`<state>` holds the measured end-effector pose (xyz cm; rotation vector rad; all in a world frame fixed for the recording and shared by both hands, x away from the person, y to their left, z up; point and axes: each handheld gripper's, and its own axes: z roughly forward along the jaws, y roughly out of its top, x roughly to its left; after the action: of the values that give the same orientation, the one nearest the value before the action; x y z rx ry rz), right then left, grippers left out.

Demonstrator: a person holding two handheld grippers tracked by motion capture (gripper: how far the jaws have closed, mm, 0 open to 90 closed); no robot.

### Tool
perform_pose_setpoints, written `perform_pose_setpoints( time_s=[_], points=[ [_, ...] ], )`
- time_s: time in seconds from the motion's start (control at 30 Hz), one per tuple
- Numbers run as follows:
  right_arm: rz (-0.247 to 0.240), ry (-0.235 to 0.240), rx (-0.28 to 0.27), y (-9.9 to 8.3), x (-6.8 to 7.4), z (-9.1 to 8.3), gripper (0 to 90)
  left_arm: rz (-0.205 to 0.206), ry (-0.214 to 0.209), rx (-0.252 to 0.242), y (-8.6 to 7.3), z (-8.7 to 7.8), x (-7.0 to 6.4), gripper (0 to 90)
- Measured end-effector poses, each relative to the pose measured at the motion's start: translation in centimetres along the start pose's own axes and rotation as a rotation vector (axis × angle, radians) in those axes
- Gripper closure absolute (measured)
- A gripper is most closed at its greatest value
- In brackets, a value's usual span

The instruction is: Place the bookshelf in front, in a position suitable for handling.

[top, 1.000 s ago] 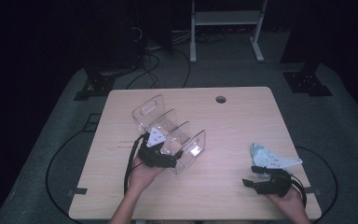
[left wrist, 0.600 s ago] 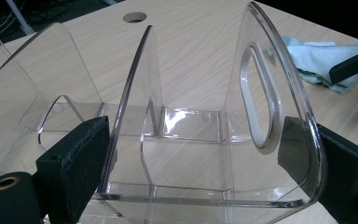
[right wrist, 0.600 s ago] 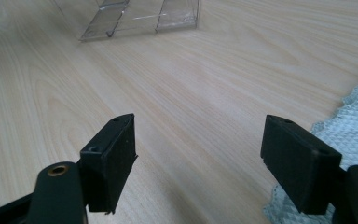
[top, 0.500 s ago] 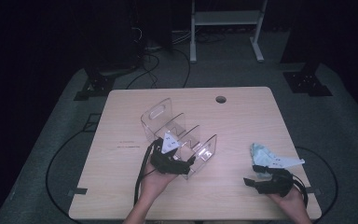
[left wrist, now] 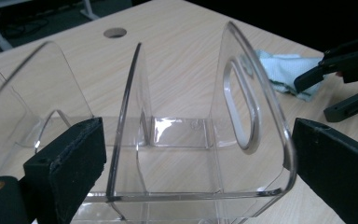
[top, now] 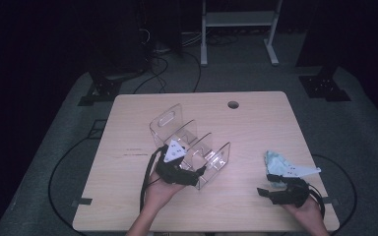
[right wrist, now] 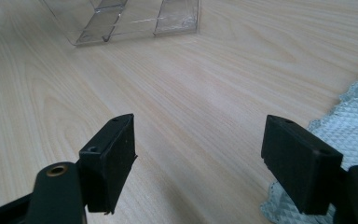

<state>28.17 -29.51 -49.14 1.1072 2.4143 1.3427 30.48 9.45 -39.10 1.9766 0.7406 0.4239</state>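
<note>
Dark room, pale wood tabletop (top: 128, 201), clear acrylic divider rack (top: 189, 142) mid-table.
High view: left gripper (top: 179, 173) at the rack's near end. Left gripper view: fingers (left wrist: 72, 161) spread around its handled end wall, so squeezing could make the slick panel skid. Right gripper view: right gripper (right wrist: 200, 163) open, empty, beside a teal cloth (right wrist: 349, 121).

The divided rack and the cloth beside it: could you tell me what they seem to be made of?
Rack: probably clear acrylic, glossy; the table's wood grain shows through and its edges catch highlights. Cloth: pale blue-green fabric, matte, with a waffle-like texture.
</note>
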Motion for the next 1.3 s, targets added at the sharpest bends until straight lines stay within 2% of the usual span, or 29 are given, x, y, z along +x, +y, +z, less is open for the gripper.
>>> perform_pose_setpoints(
  time_s=[0.13,0.17,0.3,0.37,0.53,0.67,0.8,0.87,0.97,1.1,1.3],
  points=[
    [0.005,0.0,-0.002,0.0,0.0,-0.1,25.4,0.015,-0.008,-0.011,0.2,-0.7,0.3,2.9],
    [0.004,0.0,-0.001,0.0,0.0,-0.1,25.4,0.023,-0.008,-0.027,0.2,-1.1,0.5,2.9],
    [0.0,0.0,0.002,0.0,0.0,0.0,25.4,0.022,-0.019,-0.052,0.2,-1.8,0.9,2.8],
    [-0.003,0.0,0.004,0.0,0.0,0.1,25.3,0.037,-0.013,-0.058,0.0,-2.5,1.3,2.8],
    [-0.004,-0.002,0.004,0.0,0.0,0.1,25.3,0.038,0.0,-0.074,-0.4,-3.4,2.0,2.8],
    [-0.003,-0.002,0.005,0.0,0.0,0.2,25.0,0.04,0.027,-0.085,-1.4,-4.1,3.2,2.8],
    [-0.005,-0.006,0.006,0.0,0.1,0.3,25.0,0.028,0.036,-0.091,-2.3,-4.2,3.8,2.8],
    [-0.004,-0.008,0.007,0.0,0.1,0.3,25.0,0.0,0.029,-0.089,-3.3,-4.0,4.5,2.8],
    [-0.008,-0.011,0.005,0.0,0.1,0.3,25.0,-0.006,0.036,-0.081,-4.2,-3.6,5.0,2.8],
    [-0.005,-0.014,0.003,0.0,0.1,0.2,25.0,0.004,0.039,-0.077,-5.0,-3.2,5.2,2.8],
    [-0.008,-0.014,0.005,0.0,0.1,0.3,25.0,0.018,0.02,-0.064,-6.1,-2.0,5.3,2.8]
  ],
)
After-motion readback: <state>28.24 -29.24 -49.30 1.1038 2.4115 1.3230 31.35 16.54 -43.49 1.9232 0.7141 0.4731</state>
